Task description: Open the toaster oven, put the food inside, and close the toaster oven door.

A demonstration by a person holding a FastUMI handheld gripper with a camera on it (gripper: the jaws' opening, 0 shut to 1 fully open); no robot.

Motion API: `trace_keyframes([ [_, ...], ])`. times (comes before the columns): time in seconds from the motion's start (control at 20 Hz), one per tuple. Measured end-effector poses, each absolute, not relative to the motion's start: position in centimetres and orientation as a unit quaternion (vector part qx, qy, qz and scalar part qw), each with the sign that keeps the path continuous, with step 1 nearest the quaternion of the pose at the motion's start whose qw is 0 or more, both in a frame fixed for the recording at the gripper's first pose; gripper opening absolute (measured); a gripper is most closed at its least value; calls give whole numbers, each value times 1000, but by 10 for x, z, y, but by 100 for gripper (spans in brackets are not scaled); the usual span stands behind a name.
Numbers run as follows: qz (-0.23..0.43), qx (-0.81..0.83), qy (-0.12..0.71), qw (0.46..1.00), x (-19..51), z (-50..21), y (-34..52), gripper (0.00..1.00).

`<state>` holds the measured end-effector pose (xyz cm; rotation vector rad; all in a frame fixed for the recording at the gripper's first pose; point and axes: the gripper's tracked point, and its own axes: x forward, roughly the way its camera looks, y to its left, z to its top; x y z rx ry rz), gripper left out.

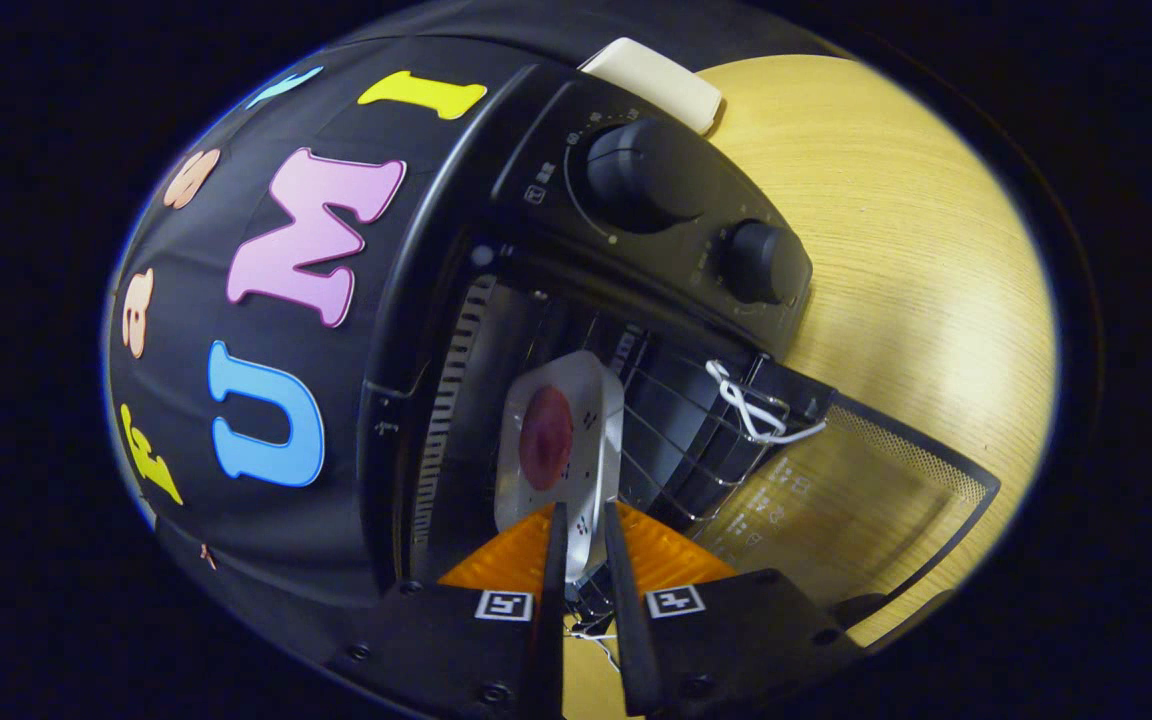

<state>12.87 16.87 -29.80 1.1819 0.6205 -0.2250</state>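
Note:
The black toaster oven (536,140) stands with its glass door (866,490) swung fully open onto the table. My gripper (584,522) is shut on the near rim of a small white plate (591,395), both fingers pressing on it. A round dark red slice of food (546,437) lies on the plate. The plate is tilted and sits in the oven's mouth, over the wire rack (681,425). The plate's near edge is hidden between my fingers.
Two black knobs (636,175) (761,262) sit on the oven's control panel beside the cavity. A white cord (751,410) is looped at the rack's front by the door hinge. A white block (656,80) lies behind the oven on the wooden table (916,250).

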Motion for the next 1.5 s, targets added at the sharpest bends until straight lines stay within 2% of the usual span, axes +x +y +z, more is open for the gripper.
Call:
trace_keyframes([
  [0.2,-74,541,299,783,110,-285,180,96],
  [0.6,41,395,390,831,-4,-271,195,98],
  [0.85,123,212,388,888,-47,-267,175,99],
  [1.1,137,99,372,913,-56,-266,148,99],
  [1.5,92,8,393,915,-58,-302,122,99],
])
